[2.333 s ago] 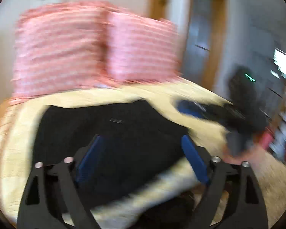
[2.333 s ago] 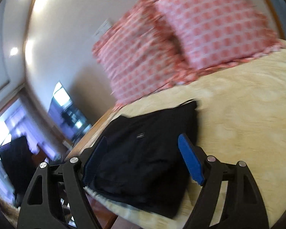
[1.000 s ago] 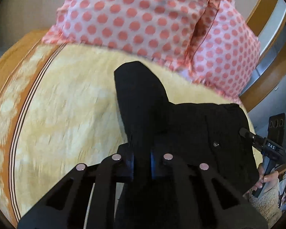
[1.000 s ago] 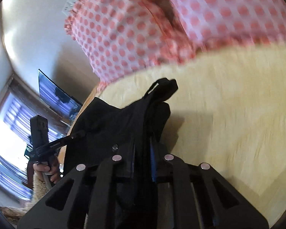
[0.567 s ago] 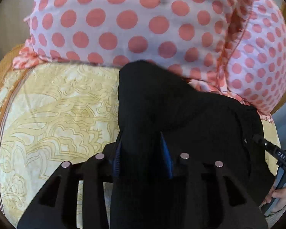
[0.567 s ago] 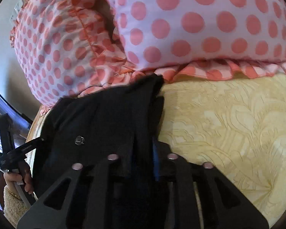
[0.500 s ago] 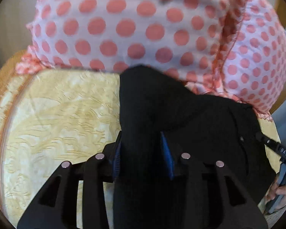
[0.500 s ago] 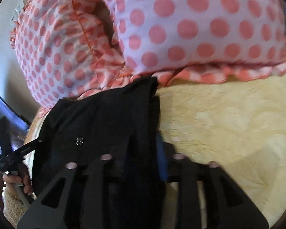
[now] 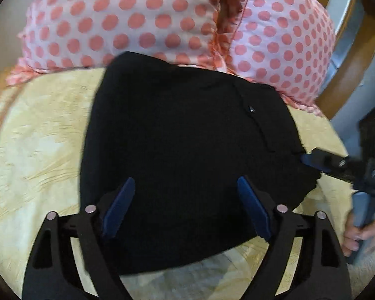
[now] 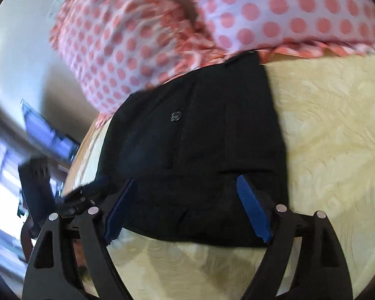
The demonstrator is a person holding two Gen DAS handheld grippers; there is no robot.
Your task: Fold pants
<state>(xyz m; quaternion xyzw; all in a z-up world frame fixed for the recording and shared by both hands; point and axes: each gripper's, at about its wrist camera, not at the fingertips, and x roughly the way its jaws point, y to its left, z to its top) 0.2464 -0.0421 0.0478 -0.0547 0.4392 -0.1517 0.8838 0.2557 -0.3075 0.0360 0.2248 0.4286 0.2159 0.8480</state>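
both jaws wide over folded black pants (image 9: 182, 150)

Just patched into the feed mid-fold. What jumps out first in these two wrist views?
The black pants, folded into a compact block, lie on the yellow bedspread in the middle of both views, their far edge up against the pink polka-dot pillows. Both grippers are open over the near edge: the left gripper and the right gripper each show blue fingers spread wide and holding nothing.
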